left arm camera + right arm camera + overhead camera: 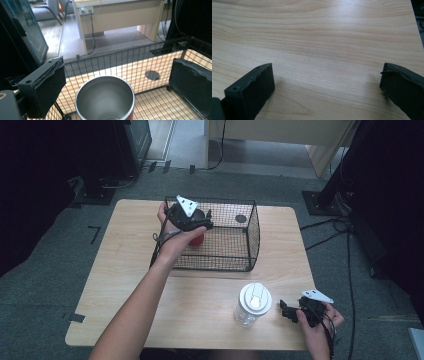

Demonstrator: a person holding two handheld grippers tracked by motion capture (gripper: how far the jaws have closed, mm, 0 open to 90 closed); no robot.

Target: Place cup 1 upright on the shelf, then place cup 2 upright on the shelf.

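Observation:
A red cup [198, 240] with a steel inside [105, 98] stands upright in the left part of a black wire basket [250, 232]. My left gripper [205, 224] hovers just above it. In the left gripper view the left gripper [117, 68] is open, its jaws wide on either side of the cup's rim and not touching it. A clear jar with a white lid [254, 303] stands on the table's front right. Beside it, near the front right corner, my right gripper [286, 311] is open over bare wood, and the right gripper [328, 72] has nothing between its jaws.
The wooden table [130, 250] has bare room to the left and in front of the basket. A small dark disc [241, 218] [152, 75] lies on the basket's floor near its back right. Cables and stands crowd the floor to the right.

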